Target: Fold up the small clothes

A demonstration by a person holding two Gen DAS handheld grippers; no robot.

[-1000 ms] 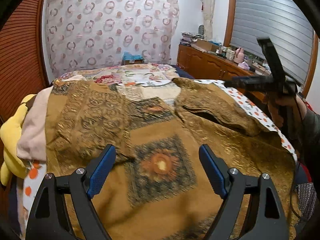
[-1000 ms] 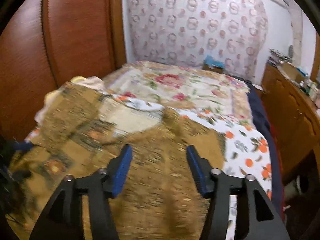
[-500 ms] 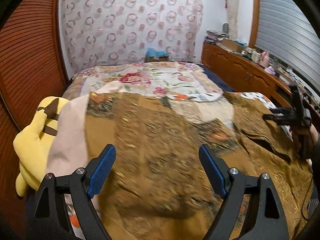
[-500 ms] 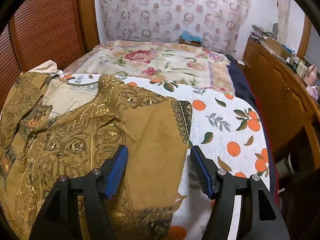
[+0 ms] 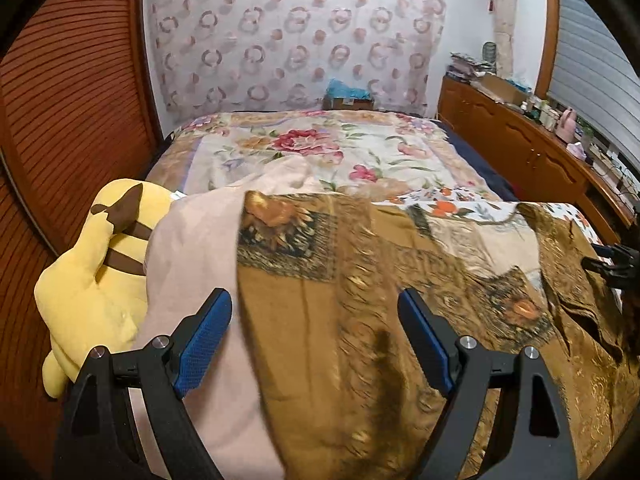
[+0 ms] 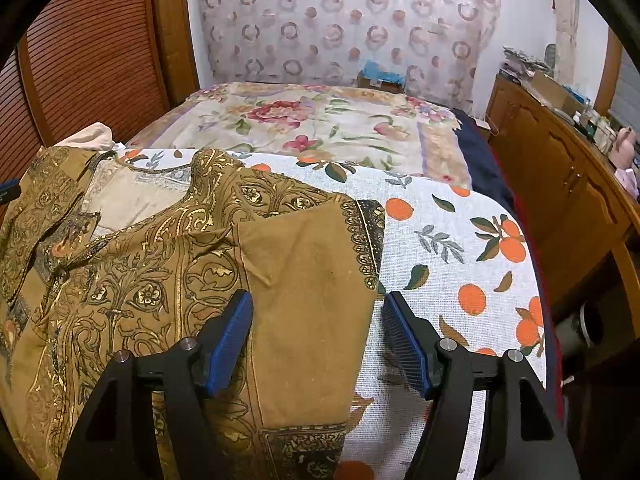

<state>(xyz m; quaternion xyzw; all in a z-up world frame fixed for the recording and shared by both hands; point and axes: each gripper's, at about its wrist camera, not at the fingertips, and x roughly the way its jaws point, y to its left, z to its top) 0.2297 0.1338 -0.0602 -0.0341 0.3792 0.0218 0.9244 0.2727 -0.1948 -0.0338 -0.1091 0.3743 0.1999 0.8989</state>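
Note:
A brown and gold patterned garment (image 5: 400, 300) lies spread on the bed, also in the right wrist view (image 6: 168, 264). Its right sleeve (image 6: 308, 256) is folded inward over the body. My left gripper (image 5: 316, 340) is open and empty, hovering over the garment's left part beside a pale pink cloth (image 5: 192, 248). My right gripper (image 6: 316, 340) is open and empty, its blue pads either side of the folded sleeve's lower edge. The right gripper's tip shows at the far right of the left wrist view (image 5: 616, 264).
An orange-print white sheet (image 6: 460, 248) lies under the garment, over a floral bedspread (image 6: 320, 124). A yellow plush toy (image 5: 96, 264) sits at the left against the wooden headboard (image 5: 60, 100). A wooden cabinet (image 6: 560, 168) with clutter runs along the right.
My left gripper has swung left, from the garment's middle to its left edge by the pink cloth and plush. My right gripper has moved right and settled over the folded sleeve.

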